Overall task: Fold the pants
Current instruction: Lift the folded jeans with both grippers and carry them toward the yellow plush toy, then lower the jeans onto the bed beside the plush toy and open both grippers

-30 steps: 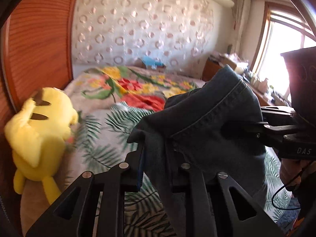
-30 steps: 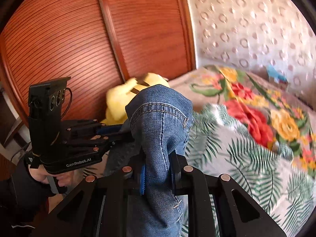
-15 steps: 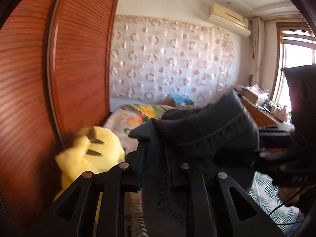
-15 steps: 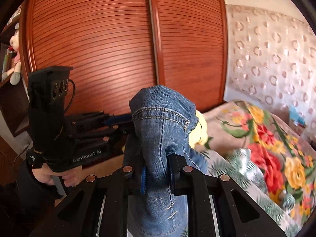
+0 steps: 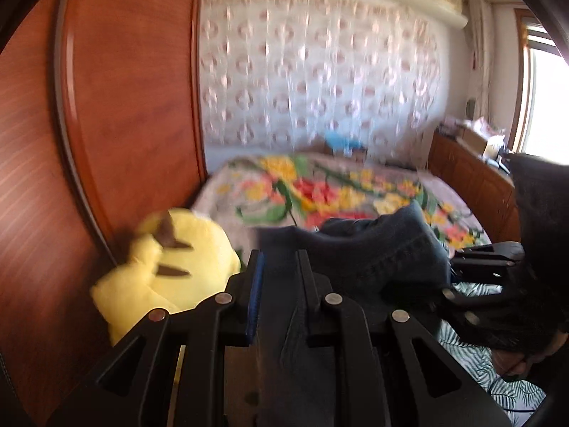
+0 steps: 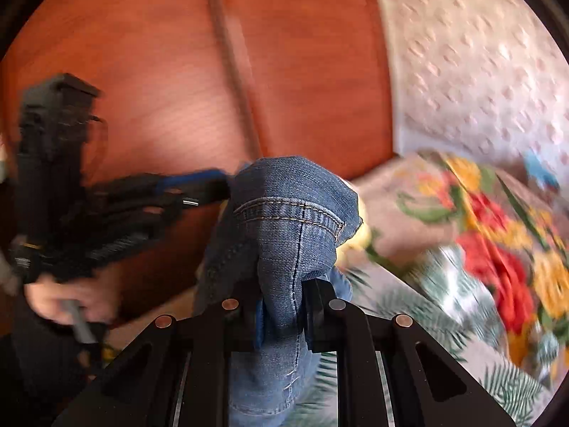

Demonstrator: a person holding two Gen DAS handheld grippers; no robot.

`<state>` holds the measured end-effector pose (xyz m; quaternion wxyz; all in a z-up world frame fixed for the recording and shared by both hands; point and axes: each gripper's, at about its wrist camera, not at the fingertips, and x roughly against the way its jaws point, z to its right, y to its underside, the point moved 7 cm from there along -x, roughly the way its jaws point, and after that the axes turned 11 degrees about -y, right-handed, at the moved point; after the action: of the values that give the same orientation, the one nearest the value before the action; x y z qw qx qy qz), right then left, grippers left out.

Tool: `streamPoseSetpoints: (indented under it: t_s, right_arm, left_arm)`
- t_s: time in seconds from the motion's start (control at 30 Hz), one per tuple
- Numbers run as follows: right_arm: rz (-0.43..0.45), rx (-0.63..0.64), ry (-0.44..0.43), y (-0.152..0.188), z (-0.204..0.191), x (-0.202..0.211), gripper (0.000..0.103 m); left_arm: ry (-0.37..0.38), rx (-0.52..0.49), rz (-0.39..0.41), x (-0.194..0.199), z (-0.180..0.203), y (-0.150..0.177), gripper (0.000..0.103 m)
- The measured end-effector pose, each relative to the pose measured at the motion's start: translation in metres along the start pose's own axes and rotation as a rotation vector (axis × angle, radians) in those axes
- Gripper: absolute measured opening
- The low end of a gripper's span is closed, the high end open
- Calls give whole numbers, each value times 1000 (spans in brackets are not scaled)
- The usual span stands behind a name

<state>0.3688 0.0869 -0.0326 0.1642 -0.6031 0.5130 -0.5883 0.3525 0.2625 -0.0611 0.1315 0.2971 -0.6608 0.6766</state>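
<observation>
**Jeans held up between two claws**

A yellow plush toy (image 5: 167, 270) sat at nine o'clock. The left claw (image 5: 279, 267) pinched the blue jeans (image 6: 288, 220) above the floral bed (image 5: 320, 192); the right claw (image 6: 282, 306) clamped their hem.

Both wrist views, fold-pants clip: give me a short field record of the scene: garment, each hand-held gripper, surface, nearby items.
garment: blue denim pants, lifted, bunched between both grippers
left hand-held gripper: shut on the pants
right hand-held gripper: shut on the pants, near a stitched hem
surface: bed with floral and leaf-print cover
nearby: yellow plush toy against the wooden wardrobe door
image quality: motion blur in both views
</observation>
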Motion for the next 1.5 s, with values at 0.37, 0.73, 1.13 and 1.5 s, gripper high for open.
streamPoseSetpoints:
  t_s: [0.37,0.73,1.13,1.5]
  right_arm:
    - [-81,-215,73,43,123,-27,38]
    - [-107,-210,134,9,105,8,47]
    - [-71,-92,330,6,78,32,47]
    - [-87,-21,259,27,59,-10,31]
  left_arm:
    - [38,-7,-100,-41,36,32,19]
    - [103,-66,-106,-21,78,44,21]
    - [89,-88,-167,-18,80,85,30]
    - [86,-74,-214,-29,80,109,31]
